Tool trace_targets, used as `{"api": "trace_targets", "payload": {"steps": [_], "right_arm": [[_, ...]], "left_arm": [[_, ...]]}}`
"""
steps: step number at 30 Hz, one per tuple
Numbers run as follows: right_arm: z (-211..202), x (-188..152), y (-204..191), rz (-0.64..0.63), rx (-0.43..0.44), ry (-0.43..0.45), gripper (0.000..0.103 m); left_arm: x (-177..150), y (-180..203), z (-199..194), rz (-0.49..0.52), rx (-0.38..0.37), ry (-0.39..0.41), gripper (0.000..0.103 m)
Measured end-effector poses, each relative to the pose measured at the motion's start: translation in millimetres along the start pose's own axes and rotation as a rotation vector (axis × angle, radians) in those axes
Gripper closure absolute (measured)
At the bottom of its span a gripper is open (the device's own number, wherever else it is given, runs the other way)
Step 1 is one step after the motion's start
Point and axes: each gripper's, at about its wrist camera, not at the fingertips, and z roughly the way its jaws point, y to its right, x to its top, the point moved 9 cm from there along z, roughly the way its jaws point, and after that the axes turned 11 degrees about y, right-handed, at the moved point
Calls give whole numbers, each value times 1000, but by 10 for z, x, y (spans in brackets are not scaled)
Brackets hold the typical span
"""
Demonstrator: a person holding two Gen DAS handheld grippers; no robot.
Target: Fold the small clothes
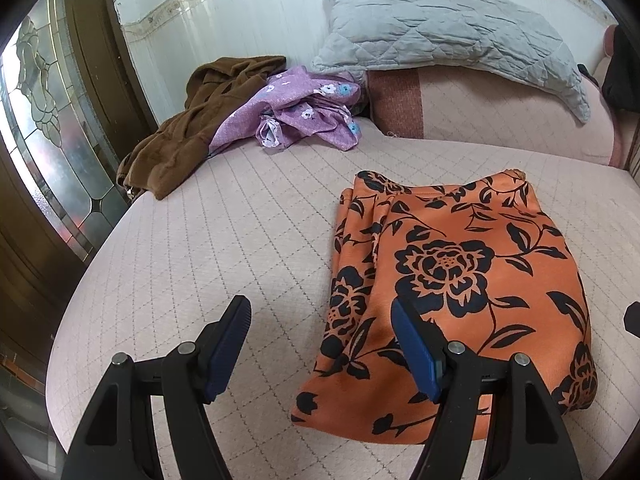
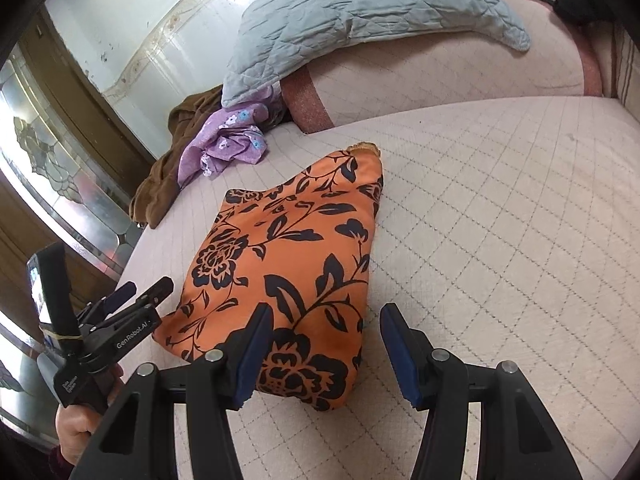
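The folded orange garment with black floral print [image 1: 452, 280] lies flat on the pale quilted bed [image 1: 224, 232], well apart from the crumpled purple flowered cloth [image 1: 296, 108] and brown garment [image 1: 180, 132] heaped near the grey quilted pillow [image 1: 452, 36]. The left hand-held gripper [image 1: 320, 316] stands open at the garment's left edge, nothing between its pads. The right hand-held gripper [image 2: 326, 320] also stands open over the garment's near right corner, gripping nothing.

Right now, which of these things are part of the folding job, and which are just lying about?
Part of the job:
orange cloth, already folded
purple cloth, crumpled
brown cloth, crumpled
left claw and right claw, both open

Just lying about:
grey pillow
pink bolster
bed
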Motion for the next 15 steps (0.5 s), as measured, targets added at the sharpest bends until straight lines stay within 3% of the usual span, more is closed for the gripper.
{"api": "trace_targets", "payload": {"steps": [15], "right_arm": [[167, -22, -12, 82, 101, -31, 40]], "left_arm": [[-48, 30, 96, -25, -4, -42, 30]]}}
